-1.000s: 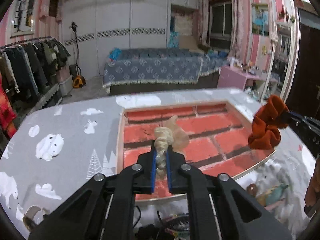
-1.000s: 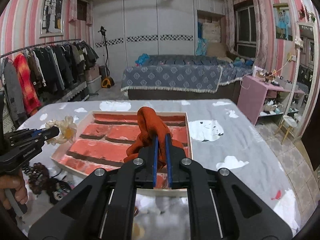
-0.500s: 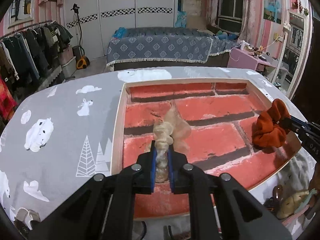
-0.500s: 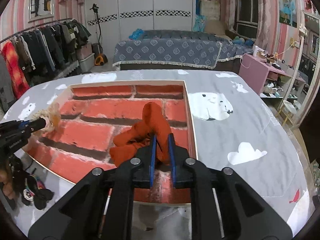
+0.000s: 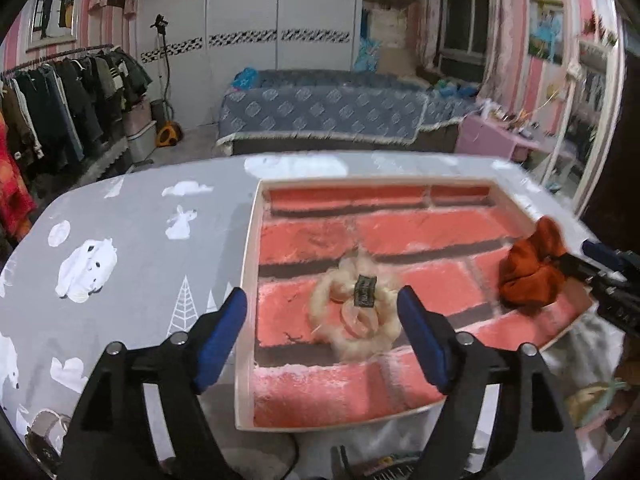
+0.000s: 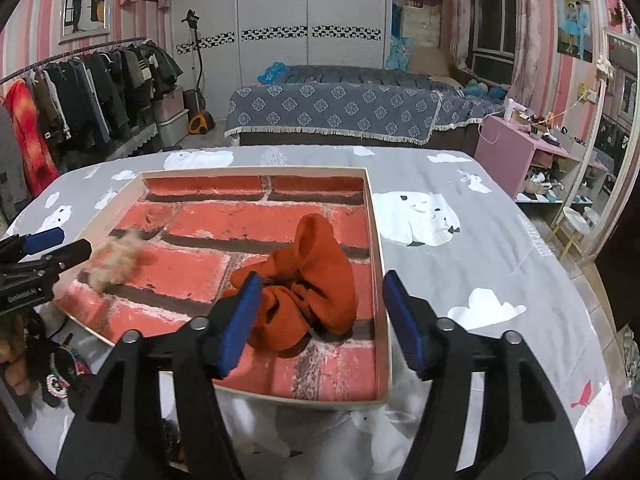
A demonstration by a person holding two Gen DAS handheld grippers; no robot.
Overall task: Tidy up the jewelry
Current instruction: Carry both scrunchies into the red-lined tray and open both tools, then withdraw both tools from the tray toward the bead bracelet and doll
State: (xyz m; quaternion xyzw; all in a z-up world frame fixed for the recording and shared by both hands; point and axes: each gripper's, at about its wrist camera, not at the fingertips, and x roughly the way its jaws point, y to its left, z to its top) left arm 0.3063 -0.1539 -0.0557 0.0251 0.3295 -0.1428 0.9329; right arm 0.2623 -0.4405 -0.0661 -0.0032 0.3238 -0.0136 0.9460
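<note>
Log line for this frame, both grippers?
left gripper open | cream scrunchie in tray | right gripper open | orange scrunchie in tray

Fluffy scrunchie (image 5: pixel 356 314) lies left of knit scrunchie (image 5: pixel 530 276) in tray (image 5: pixel 246 304).

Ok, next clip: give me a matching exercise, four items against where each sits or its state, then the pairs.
1. cream fluffy scrunchie
2. rust-orange knitted scrunchie
3. left gripper
4. brick-patterned shallow tray

A. open, over the tray's left part
B. lying in the tray's right part
C. resting on the grey animal-print tablecloth
D. lying in the tray's left part

Pairs: 1-D, 2-B, 3-A, 4-C
</note>
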